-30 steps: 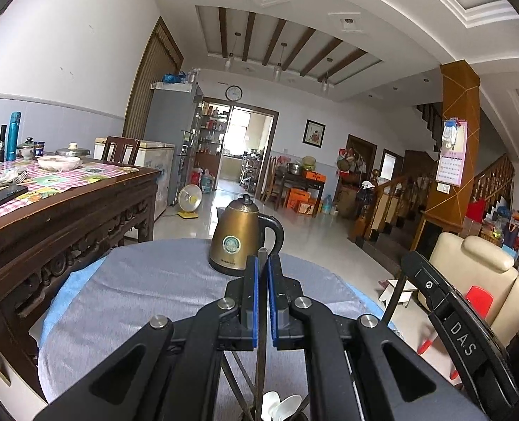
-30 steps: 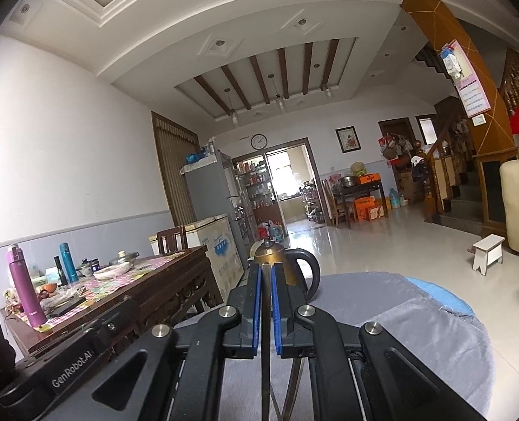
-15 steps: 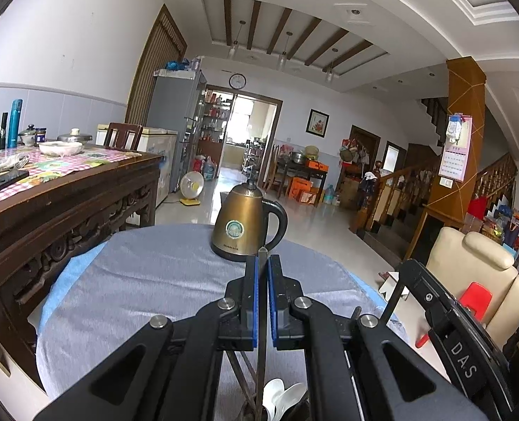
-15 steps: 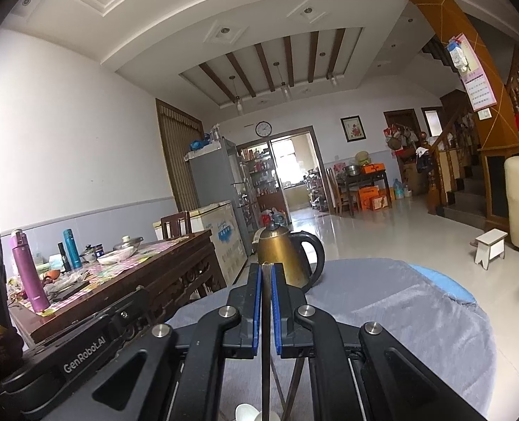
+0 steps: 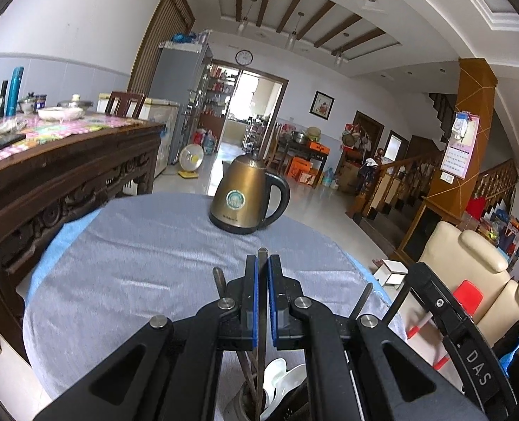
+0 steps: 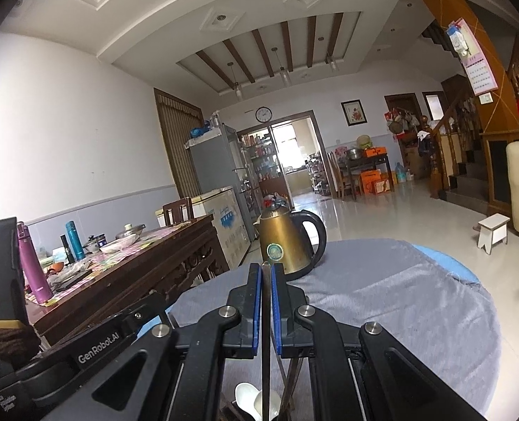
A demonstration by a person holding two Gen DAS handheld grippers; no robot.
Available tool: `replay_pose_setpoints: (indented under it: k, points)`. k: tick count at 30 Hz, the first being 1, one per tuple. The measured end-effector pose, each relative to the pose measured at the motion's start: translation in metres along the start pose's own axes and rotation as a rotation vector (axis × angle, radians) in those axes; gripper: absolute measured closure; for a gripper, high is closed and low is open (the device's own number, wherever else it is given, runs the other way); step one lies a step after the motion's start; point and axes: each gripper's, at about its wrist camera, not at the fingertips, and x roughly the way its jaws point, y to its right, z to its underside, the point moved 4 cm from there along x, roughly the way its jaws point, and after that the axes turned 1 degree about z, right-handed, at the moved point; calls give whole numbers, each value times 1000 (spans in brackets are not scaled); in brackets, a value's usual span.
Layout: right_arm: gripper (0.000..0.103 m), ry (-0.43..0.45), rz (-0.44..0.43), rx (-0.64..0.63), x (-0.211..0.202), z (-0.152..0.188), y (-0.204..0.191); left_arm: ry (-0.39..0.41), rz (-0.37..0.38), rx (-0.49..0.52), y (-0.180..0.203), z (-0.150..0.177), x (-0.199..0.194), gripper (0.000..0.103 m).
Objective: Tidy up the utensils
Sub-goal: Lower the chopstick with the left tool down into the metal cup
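From the left wrist, the left gripper (image 5: 262, 280) has dipped since a second ago, pads pinched shut on a dark chopstick (image 5: 261, 315) whose lower end now drops into the utensil holder (image 5: 249, 403) directly beneath, beside white spoons (image 5: 277, 375). From the right wrist, the right gripper (image 6: 265, 280) has barely shifted, likewise clamped on its own chopstick (image 6: 265, 333) above spoons below it, so both look close to being stowed

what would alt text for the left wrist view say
The left gripper, jaws shut on a dark chopstick, above a holder of white spoons. Ahead, a brass kettle stands on the grey-clothed round table.
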Motion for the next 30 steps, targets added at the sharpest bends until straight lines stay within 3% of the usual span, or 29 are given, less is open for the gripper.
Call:
replay_pose_setpoints:
  k: [8,30]
  points:
    - [96,-35,-17,19,-3,9,8,-45,13,-35,-10,9,6,98]
    - [96,-71,-39,61,-17,15,15,-48,38,-61,-23,12,-21,98]
